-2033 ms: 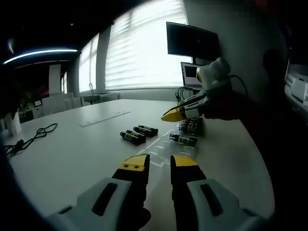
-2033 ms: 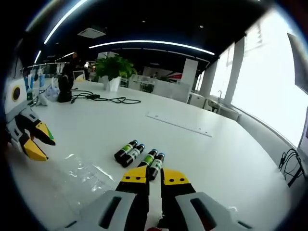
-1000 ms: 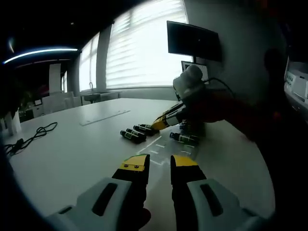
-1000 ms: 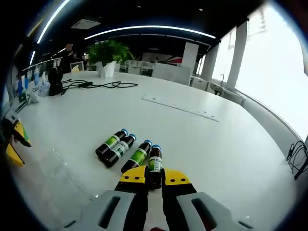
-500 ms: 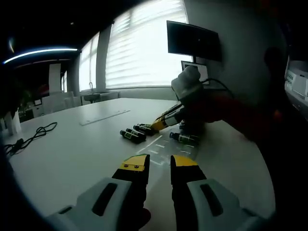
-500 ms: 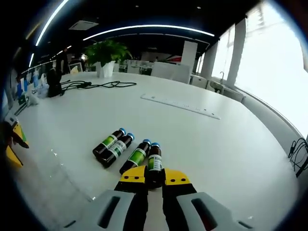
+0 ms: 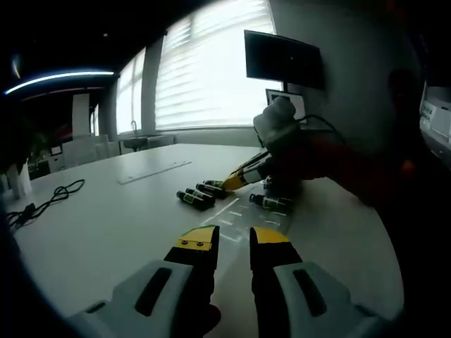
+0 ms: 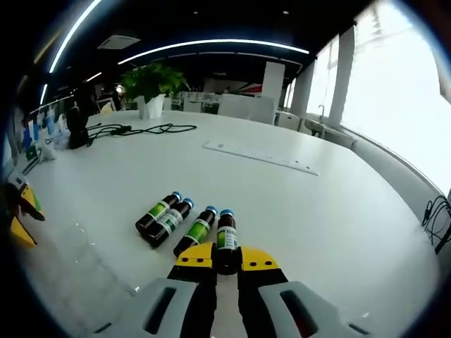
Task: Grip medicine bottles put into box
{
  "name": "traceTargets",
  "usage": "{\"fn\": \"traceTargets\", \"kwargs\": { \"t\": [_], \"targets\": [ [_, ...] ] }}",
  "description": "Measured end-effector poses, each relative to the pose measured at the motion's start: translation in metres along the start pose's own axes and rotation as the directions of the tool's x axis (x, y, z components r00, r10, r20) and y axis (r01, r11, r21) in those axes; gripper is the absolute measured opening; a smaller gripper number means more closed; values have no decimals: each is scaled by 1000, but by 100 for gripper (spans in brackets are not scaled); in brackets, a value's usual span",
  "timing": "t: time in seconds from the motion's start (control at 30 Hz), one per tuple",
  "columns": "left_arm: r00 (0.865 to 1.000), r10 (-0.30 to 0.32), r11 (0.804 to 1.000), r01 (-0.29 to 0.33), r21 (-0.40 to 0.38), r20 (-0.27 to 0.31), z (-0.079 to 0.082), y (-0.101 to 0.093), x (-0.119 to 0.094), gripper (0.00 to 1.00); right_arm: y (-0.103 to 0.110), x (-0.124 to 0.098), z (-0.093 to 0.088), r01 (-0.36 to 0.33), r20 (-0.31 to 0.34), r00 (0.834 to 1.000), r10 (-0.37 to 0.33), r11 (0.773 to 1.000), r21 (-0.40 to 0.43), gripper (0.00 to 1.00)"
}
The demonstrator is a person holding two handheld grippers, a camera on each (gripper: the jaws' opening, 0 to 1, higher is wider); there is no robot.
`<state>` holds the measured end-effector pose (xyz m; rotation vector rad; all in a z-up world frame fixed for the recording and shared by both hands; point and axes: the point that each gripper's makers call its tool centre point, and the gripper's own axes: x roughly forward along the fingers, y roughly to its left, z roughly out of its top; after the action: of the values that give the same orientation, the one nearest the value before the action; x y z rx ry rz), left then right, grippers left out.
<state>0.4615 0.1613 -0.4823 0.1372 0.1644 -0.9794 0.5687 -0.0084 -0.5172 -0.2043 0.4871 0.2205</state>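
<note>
— Closing on what? The right gripper [image 8: 227, 258] has its jaws around the nearest medicine bottle [image 8: 225, 241], base hidden, three bottles [image 8: 173, 220] left on the tabletop [image 8: 338, 211].
— Left gripper [image 7: 232, 239]: jaws parted, empty.

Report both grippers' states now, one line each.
Left gripper: open, holding nothing, above the white table.
Right gripper: jaws around the base of a medicine bottle; whether they have clamped it cannot be told.
</note>
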Motion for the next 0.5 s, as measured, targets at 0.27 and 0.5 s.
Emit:
{"fn": "traceTargets", "kwargs": {
  "t": [0.27, 0.5],
  "targets": [
    [1000, 1, 1000, -1, 0, 1, 1, 0, 0, 12, -1, -17, 9, 11, 46, 999, -12, 1000, 13, 7],
    [1000, 0, 1000, 0, -1, 0, 0, 0, 0, 12, 16, -51, 19, -29, 115, 993, 25, 999, 28, 7]
  ]
}}
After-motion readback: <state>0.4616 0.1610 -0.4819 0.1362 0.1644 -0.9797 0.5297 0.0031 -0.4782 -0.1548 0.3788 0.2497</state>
